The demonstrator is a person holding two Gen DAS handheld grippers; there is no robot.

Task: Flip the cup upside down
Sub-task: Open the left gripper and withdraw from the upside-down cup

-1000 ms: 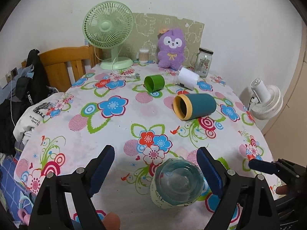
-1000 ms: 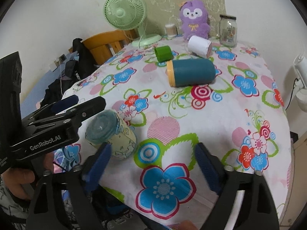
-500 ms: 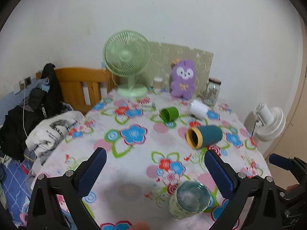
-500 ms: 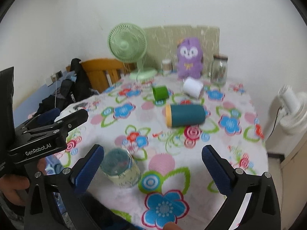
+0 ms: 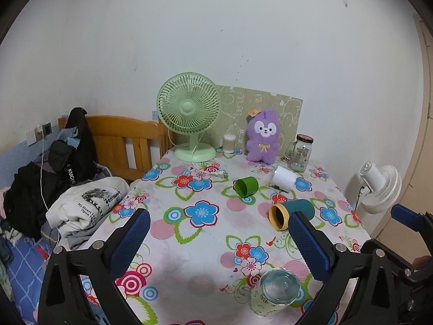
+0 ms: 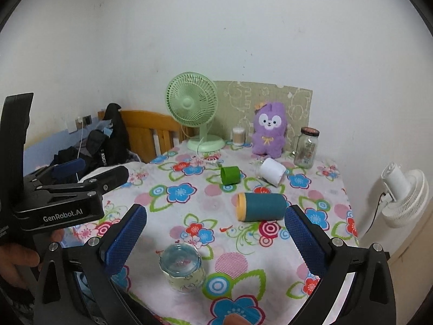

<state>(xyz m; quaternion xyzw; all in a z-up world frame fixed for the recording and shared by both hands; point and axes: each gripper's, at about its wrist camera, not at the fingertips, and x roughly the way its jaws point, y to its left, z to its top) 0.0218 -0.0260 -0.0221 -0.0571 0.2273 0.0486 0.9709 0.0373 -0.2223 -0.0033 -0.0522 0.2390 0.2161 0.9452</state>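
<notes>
Left gripper is wide apart, holding nothing. The glass cup sits low and to the right of its gap, almost under the right-hand finger, near the table's front edge. Its flat glass end seems to face up, so my guess is the long axis is vertical and the flip may already be done. Right gripper is spread wide too, empty, and the cup stands low between its fingers, slightly left of center. So the right one looks better lined up.
</notes>
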